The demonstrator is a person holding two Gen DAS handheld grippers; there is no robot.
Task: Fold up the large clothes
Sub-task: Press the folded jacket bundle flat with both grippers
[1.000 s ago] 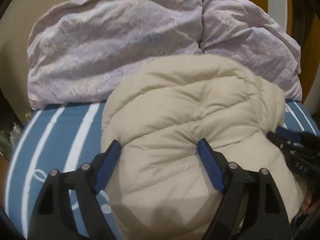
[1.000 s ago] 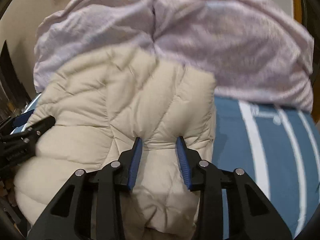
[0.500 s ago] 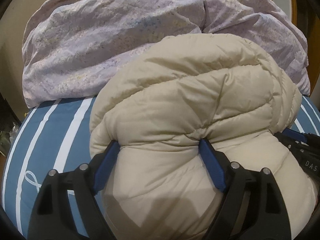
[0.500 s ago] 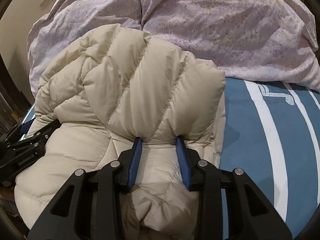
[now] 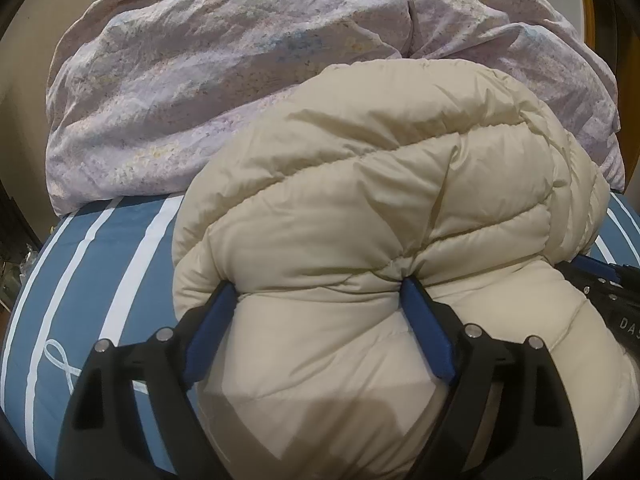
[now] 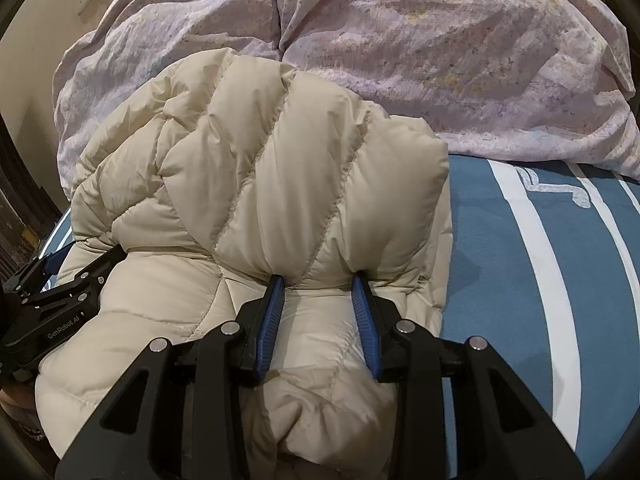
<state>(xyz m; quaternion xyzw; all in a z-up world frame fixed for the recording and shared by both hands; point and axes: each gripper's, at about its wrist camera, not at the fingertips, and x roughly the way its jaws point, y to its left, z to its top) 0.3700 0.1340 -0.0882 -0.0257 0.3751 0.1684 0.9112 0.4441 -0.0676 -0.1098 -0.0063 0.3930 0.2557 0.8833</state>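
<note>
While both my left gripper (image 5: 316, 296) and right gripper (image 6: 320, 288) pinch the puffy jacket (image 6: 280, 168), I lower its fold evenly toward the bed (image 6: 520, 280).

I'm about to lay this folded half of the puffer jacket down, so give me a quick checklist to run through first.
1. Left gripper pinching the cream jacket: ok, fabric bunched between the jaws.
2. Right gripper holding the jacket: ok.
3. Both grips at matching height: cannot tell.
4. Folded flap doubled over the lower layer: ok.
5. Landing spot free of the lilac duvet: not ok, the jacket butts against it.
6. Striped blue sheet flat beside the jacket: ok.
</note>
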